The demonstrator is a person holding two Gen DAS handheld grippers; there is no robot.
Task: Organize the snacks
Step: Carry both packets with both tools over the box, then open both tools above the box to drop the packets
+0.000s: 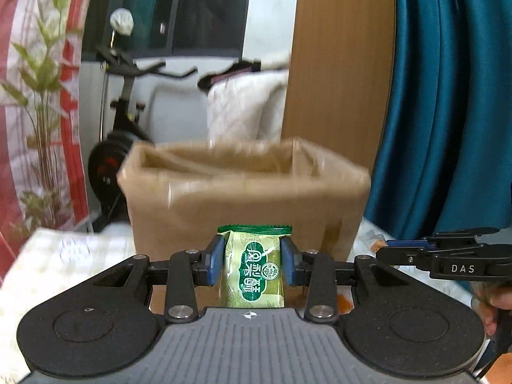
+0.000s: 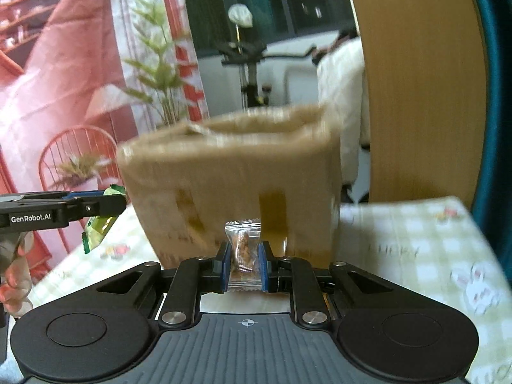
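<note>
- The left gripper (image 1: 252, 260) is clamped on a green snack packet (image 1: 254, 268); both blue pads (image 1: 215, 260) press its long sides, and the packet stands upright with its crimped top edge at twelve o'clock.
- In the left wrist view, a brown box (image 1: 243, 198) with an open top stands right behind the packet, at twelve o'clock from the gripper. It is blurred, and I cannot tell what lies inside it.
- The right gripper (image 2: 244, 260) is closed on a small clear-wrapped snack (image 2: 244, 251) with brown contents. Its pads grip the wrapper from nine and three o'clock.
- In the right wrist view, the same box fills the middle, at twelve o'clock from the clear snack and near it.
- The box stands on a table covered with a pale green checked cloth (image 2: 412, 243) printed with small rabbits.
- From the left camera the right gripper shows at three o'clock, seen side on, with a hand (image 1: 491, 304) below it.
- From the right camera the left gripper shows at nine o'clock with the green packet hanging from its tip, clear of the cloth, just beside the box's left wall.
- Behind the box are an exercise bike (image 1: 118, 134), a wooden panel (image 1: 339, 64) and a teal curtain (image 1: 441, 96) at one to two o'clock.
- A red and white backdrop (image 2: 64, 64) with a leafy plant (image 2: 160, 73) stands at ten o'clock.
</note>
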